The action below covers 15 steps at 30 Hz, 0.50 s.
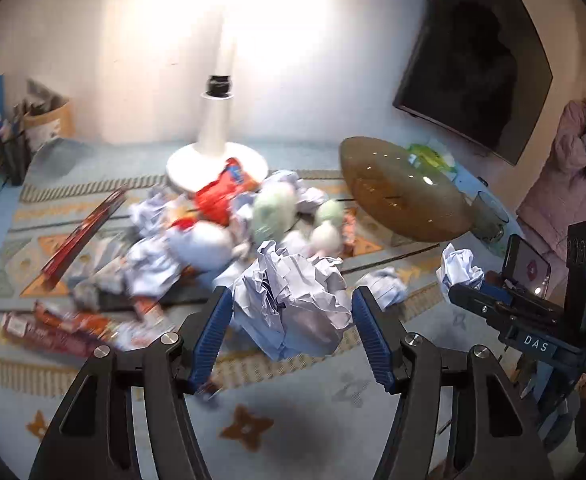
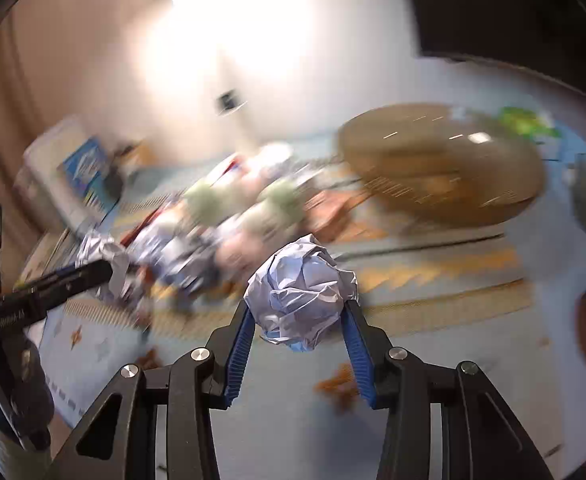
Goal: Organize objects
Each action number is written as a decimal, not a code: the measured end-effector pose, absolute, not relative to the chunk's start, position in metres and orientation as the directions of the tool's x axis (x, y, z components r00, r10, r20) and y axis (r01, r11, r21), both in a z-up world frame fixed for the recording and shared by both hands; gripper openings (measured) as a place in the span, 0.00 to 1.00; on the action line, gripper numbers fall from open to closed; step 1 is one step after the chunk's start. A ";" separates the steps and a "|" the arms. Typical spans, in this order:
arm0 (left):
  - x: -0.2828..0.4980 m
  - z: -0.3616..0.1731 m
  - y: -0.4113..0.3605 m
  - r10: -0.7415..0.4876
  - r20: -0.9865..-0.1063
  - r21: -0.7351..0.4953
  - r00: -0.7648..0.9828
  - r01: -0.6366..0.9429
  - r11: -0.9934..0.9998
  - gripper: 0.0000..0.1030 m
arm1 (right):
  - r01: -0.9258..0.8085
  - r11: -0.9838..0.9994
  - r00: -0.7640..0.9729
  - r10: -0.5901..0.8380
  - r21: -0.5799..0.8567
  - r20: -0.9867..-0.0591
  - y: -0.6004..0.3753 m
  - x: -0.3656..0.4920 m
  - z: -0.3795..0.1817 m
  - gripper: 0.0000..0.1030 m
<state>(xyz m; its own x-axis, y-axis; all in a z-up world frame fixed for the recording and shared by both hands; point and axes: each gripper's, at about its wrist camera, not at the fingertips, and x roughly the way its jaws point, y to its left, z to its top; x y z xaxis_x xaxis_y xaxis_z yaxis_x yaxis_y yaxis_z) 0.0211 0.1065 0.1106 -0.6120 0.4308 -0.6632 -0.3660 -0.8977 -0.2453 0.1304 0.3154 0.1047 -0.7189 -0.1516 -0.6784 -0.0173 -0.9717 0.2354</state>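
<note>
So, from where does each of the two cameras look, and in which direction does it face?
Left wrist: sits on the left gripper, looking down over a crumpled paper ball toward the clutter pile; the right gripper shows at right.
Right wrist: sits on the right gripper, clamping a smaller paper ball; the left gripper shows at left.
Shared: brown glass dish, white lamp.

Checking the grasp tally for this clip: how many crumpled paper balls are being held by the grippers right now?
2. One large crumpled white paper ball sits between the left gripper fingers; a smaller crumpled white paper ball is clamped in the right gripper. More lie loose in the blurred pile.
</note>
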 end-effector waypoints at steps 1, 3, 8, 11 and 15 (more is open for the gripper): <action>0.011 0.116 0.127 0.447 -0.660 -0.251 -0.604 -0.384 -0.889 0.58 | -0.047 -0.970 -0.730 -0.129 0.237 -0.672 0.333 0.125 0.112 0.42; -0.007 0.124 0.163 0.480 -0.649 -0.264 -0.590 -0.417 -0.870 0.58 | -0.120 -0.966 -0.748 -0.065 0.230 -0.661 0.369 0.113 0.125 0.42; -0.046 0.127 0.250 0.505 -0.643 -0.243 -0.575 -0.472 -0.847 0.58 | -0.226 -0.949 -0.747 0.026 0.218 -0.664 0.427 0.080 0.136 0.43; -0.065 0.125 0.277 0.516 -0.637 -0.250 -0.573 -0.479 -0.841 0.60 | -0.238 -0.951 -0.733 0.043 0.197 -0.679 0.442 0.061 0.131 0.42; -0.081 0.124 0.289 0.472 -0.634 -0.230 -0.613 -0.433 -0.872 0.76 | -0.240 -0.954 -0.707 0.046 0.178 -0.705 0.452 0.043 0.125 0.46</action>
<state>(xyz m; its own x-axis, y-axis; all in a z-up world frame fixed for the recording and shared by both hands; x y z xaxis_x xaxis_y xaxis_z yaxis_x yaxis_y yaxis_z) -0.0814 0.2887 0.1237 -0.6132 0.4716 -0.6337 -0.4332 -0.8716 -0.2295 0.0427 0.4519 0.1253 -0.7073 0.0464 -0.7054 -0.2401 -0.9543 0.1780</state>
